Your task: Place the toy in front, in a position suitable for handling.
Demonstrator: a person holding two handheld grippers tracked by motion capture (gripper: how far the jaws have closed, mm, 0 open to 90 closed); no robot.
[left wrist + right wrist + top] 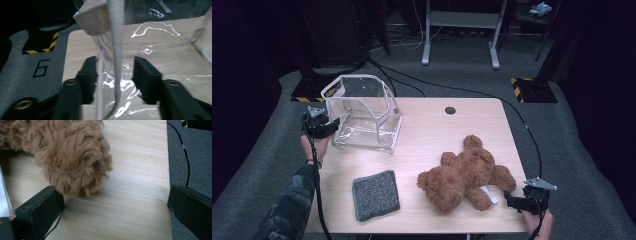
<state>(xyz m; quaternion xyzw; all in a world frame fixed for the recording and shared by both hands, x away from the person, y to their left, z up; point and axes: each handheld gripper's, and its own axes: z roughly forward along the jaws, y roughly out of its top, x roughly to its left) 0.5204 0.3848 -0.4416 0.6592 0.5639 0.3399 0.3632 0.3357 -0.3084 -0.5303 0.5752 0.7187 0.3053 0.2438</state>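
The clear bag [364, 114] stands upright at upper left of the worktop [437, 135], mouth up, long axis toward lower right. The left gripper [333, 126] straddles its strap [117, 50], unclenched; the right gripper [510, 200] is released.

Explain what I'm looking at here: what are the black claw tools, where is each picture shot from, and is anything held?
No robot here: a person holds a hand tool in each hand. The top picture looks down on the wooden table. The other two come from cameras on the tools, looking along their black fingers.

On the table stand a clear plastic bag, a grey cloth and a brown teddy bear.

The left gripper is at the bag's edge; its white strap hangs between the fingers, which do not yet press on it. The right gripper is wide open beside the bear's leg, holding nothing.
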